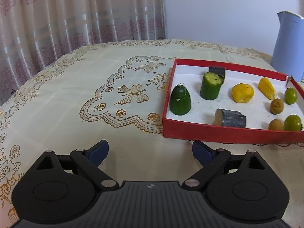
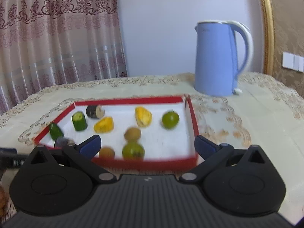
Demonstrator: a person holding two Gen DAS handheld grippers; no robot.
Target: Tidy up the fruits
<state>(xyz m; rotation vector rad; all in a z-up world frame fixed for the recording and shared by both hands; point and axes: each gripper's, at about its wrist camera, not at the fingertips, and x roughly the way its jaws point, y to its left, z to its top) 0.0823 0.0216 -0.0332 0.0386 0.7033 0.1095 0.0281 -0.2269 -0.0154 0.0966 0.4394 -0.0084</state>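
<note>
A red tray (image 1: 218,132) with a white floor lies on the tablecloth, right of centre in the left wrist view. In it stand two green cucumber pieces (image 1: 211,85), two yellow pieces (image 1: 242,93), two dark blocks (image 1: 230,118), two green round fruits (image 1: 290,95) and two brownish ones (image 1: 277,106). My left gripper (image 1: 150,151) hangs open over bare cloth, short of the tray's near left corner. My right gripper (image 2: 147,145) is open at the near rim of the same red tray (image 2: 144,162), nothing between its pads; a green fruit (image 2: 133,150) and a brown one (image 2: 106,153) lie just beyond.
A blue electric kettle (image 2: 216,58) stands behind the tray at the back right. A patterned curtain (image 1: 66,19) hangs behind the table on the left. The cream embroidered tablecloth (image 1: 95,87) stretches left of the tray. A gold-framed edge (image 2: 267,28) rises at the right.
</note>
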